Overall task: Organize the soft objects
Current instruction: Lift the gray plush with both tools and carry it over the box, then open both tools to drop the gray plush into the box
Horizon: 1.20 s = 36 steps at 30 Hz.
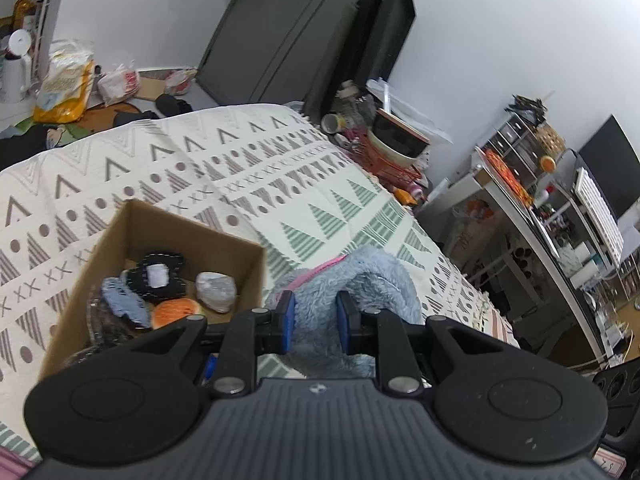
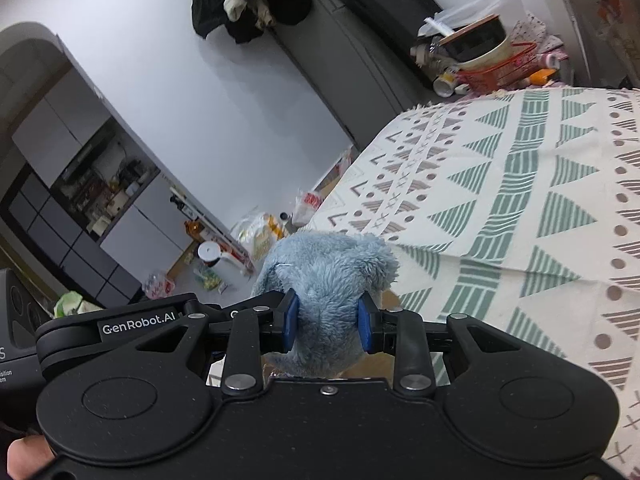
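On the patterned bed cover (image 1: 248, 184), a cardboard box (image 1: 120, 248) sits open, left of the left gripper (image 1: 316, 314). Box holds several soft items: black stitched piece with white patch (image 1: 160, 276), grey-blue fuzzy piece (image 1: 124, 300), orange round piece (image 1: 176, 312), pale grey lump (image 1: 216, 290). Left gripper clamped on blue fluffy fabric (image 1: 360, 280), blue pads (image 1: 289, 316) pressed into the pile on both sides. Pink trim (image 1: 316, 274) runs across the fabric top. Fabric is held just right of the box's near corner, over the cover; can't tell if it touches the cover.

Right wrist view: right gripper (image 2: 328, 322) also clamped on the blue fluffy fabric (image 2: 324, 276), pads (image 2: 291, 320) sunk into it. Fabric bunches up ahead of the fingers, near the bed cover (image 2: 520, 208) edge. Bit of cardboard visible under the fabric. Part of a person's finger (image 2: 24, 458) shows at bottom left. Cluttered floor with bags (image 2: 260, 232) beyond the bed; red basket with a bowl (image 2: 492, 64) at the far end.
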Motion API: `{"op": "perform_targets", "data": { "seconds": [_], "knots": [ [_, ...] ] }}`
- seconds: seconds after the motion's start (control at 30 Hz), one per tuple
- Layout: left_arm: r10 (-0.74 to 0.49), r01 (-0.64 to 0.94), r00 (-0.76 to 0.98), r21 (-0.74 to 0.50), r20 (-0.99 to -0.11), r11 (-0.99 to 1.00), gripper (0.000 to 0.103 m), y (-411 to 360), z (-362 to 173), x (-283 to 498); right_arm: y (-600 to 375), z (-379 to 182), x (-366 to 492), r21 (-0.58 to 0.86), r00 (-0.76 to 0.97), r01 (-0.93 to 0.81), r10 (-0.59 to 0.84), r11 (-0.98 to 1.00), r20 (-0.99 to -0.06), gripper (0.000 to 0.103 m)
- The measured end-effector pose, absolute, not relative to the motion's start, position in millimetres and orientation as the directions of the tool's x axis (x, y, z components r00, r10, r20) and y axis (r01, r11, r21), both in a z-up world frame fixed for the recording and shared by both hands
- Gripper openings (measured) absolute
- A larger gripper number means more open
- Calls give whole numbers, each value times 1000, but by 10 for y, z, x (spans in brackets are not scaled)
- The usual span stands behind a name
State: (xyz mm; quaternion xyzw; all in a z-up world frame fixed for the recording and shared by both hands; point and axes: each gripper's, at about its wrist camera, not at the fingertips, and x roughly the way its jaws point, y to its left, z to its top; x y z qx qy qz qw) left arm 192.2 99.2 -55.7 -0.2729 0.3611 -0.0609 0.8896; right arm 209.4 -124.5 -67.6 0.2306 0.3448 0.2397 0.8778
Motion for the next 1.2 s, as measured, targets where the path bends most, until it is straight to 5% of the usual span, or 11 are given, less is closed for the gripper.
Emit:
{"op": "perform_targets", "data": {
  "seconds": [0.87,0.97,1.2],
  "knots": [
    [-271,-269,660,-558,-700,785,22,1746,-1165,1764,-454,-944,2093,493,516,-302,575,816,-636,36],
    [-250,-258,633,-504,-733,824,27,1678,-1143,1764,-511,-886,2048,481,531,-301,564,824,-633,52],
    [-182,-275,646,-448,-741,851,60,1523,-918,1679,-791,-633,1947,457,574,-288,534,842,-621,77]
  ]
}}
